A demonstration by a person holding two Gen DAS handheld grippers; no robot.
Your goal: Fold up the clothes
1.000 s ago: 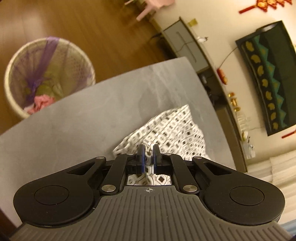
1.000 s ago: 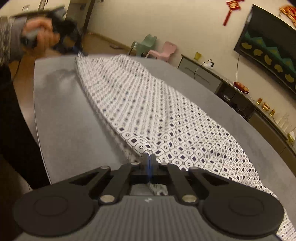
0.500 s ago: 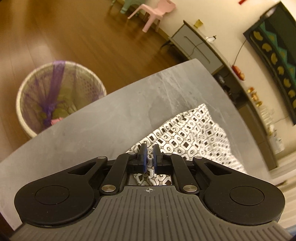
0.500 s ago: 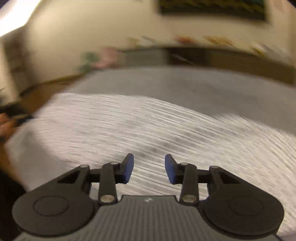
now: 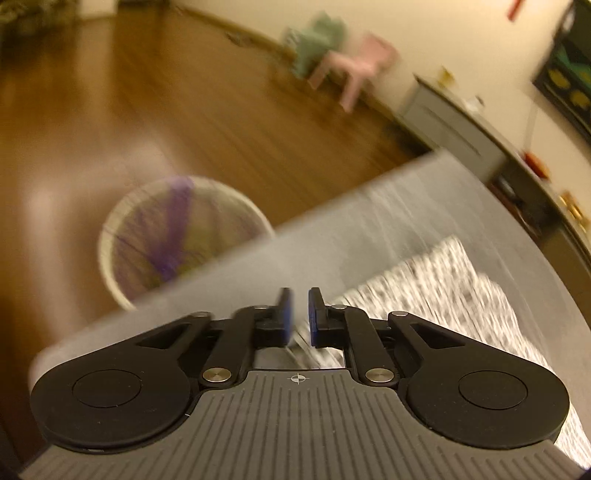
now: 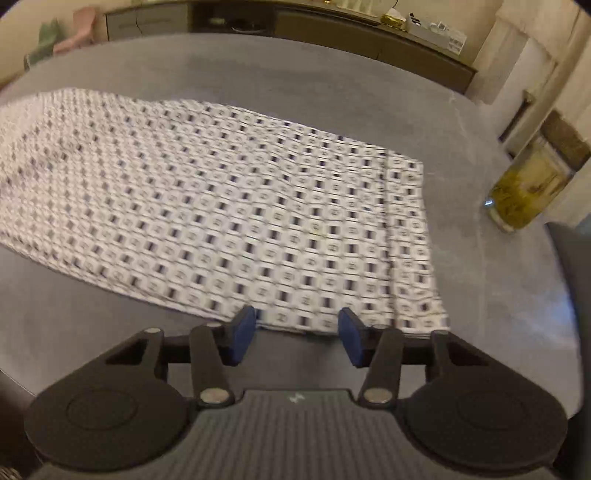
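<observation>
Patterned cloth (image 6: 229, 221) spread flat across the grey desk (image 6: 498, 295), white with small dark squares, lying lengthwise from the far left to the near right in the right wrist view. A seam or hem band running along its right end, near edge reaching just in front of the right gripper (image 6: 297, 334). Right gripper spread wide, blue pads (image 6: 242, 334) well apart, nothing between them, hovering at the cloth's near edge; touching or not cannot be told. Glass jar (image 6: 524, 192) with yellowish contents standing on the desk well to the right of the cloth. Long dark cabinet (image 6: 369, 33) along the far wall behind the desk.

Left wrist view heavily blurred. Left gripper (image 5: 297, 317) slightly parted, a narrow gap between its blue pads (image 5: 284, 317), no cloth seen between them. One end of the cloth (image 5: 443, 295) lying on the desk (image 5: 332, 251) just ahead and to the right of that gripper. Beyond the desk edge, a white mesh basket (image 5: 177, 236) on the wooden floor (image 5: 147, 110), with purple fabric inside. Further off, a pink chair (image 5: 358, 66) and a green chair (image 5: 317, 40) against the wall, beside a grey cabinet (image 5: 443, 122).
</observation>
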